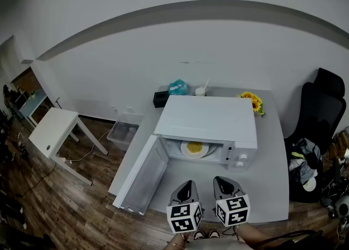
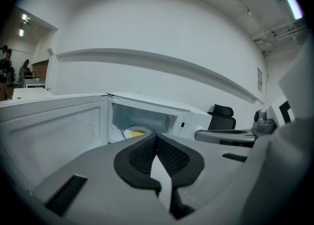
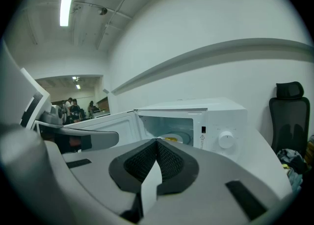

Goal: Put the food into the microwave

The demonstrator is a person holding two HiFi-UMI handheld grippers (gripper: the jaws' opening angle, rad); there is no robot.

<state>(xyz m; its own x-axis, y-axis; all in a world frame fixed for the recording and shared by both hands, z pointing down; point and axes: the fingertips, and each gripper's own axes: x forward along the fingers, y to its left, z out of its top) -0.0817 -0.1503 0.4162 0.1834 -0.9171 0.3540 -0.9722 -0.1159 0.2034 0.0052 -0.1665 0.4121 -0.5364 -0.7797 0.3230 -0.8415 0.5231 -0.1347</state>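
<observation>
One food plate [image 1: 194, 148] inside microwave [image 1: 207, 115]

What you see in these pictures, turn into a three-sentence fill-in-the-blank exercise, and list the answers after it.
1. The door of the microwave stands wide ____.
2. The plate of yellow food sits ____ the microwave.
3. The left gripper and the right gripper are both empty, with their jaws ____.

Missing words: open; inside; shut
</observation>
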